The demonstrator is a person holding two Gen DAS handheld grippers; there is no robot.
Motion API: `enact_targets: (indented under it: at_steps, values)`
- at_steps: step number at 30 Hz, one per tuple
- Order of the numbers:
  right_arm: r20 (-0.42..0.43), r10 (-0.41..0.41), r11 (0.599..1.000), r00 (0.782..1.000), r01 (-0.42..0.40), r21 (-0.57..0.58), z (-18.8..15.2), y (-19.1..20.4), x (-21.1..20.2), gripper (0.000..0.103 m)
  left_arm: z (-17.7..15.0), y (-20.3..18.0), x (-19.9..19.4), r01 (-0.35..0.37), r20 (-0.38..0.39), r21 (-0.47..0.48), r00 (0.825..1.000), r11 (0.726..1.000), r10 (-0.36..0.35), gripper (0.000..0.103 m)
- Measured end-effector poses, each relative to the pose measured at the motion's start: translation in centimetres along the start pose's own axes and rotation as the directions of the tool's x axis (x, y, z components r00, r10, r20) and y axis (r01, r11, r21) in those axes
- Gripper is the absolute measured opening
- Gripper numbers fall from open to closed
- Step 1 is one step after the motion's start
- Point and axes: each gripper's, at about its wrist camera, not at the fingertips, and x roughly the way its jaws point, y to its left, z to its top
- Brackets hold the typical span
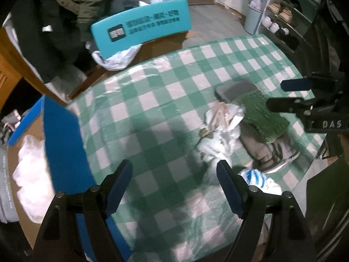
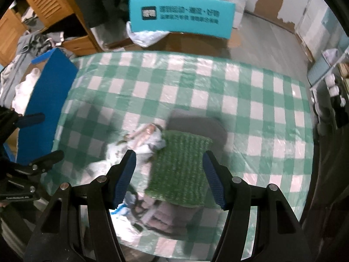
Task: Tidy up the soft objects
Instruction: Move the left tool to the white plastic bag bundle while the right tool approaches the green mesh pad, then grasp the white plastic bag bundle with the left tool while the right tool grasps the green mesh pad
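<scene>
Both my grippers hang over the counter with the green-and-white checked plastic cloth [image 2: 250, 91], and the work is at its approach stage: nothing has been picked up.

My right gripper [image 2: 169, 175] points steeply down with its blue-padded jaws standing apart and empty, framing the green ribbed knitted piece [image 2: 181, 170] that lies on top of the heap. My left gripper [image 1: 174, 187] is likewise spread wide and holding nothing, over bare cloth just beside the crumpled white plastic bag [image 1: 220, 131].

The soft things sit bunched together near the counter's near edge: the knit lies across a dark grey flat pad [image 2: 196, 124], with grey-brown folded cloth [image 1: 257, 146] under its near end and a white-and-blue striped bundle [image 1: 255, 175] close to the left jaw.

In my judgement the next move calls for lowering the right gripper squarely onto the knit and pinching a single layer, so the pad and bag beneath do not ride up with it. The blue-sided cardboard box [image 1: 63, 144] at the counter's left edge, with white stuffing inside, looks the likely destination.

Writing: the letters "DAS" are legible on the right gripper's body in the left view. The turquoise curved sign board [image 2: 181, 17] behind the counter carries a dark logo square and two lines of characters too blurred to read.
</scene>
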Motion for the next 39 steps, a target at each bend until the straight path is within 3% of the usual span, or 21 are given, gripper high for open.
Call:
enact_targets:
  at_steps: [14,26,29,31,39]
  values:
    - [-0.046,0.011,0.999,0.999,-0.009,0.048,-0.7,-2.5,2.0,0.064,2.0,-4.0,5.7,0.085,-0.086,0.042,0.993,0.996,-0.081,0.082]
    - [-0.086,0.031,0.999,0.996,-0.028,0.038,-0.7,-2.2,3.6,0.064,2.4,-5.2,9.1,0.064,-0.134,0.085,0.990,0.994,-0.052,0.082]
    - [-0.097,0.031,0.999,0.995,-0.028,0.033,-0.8,-1.8,4.0,0.064,2.3,-5.1,9.7,0.064,-0.143,0.087,0.988,0.994,-0.052,0.070]
    - [-0.101,0.034,0.999,0.994,-0.032,0.028,-0.9,-1.6,4.3,0.064,2.0,-4.9,9.9,0.071,-0.162,0.082,0.985,0.994,-0.057,0.050]
    - [-0.123,-0.005,1.000,0.992,0.004,-0.007,-0.7,-0.3,5.5,0.064,1.5,-3.4,9.4,0.019,-0.143,0.071,0.990,0.997,-0.009,0.046]
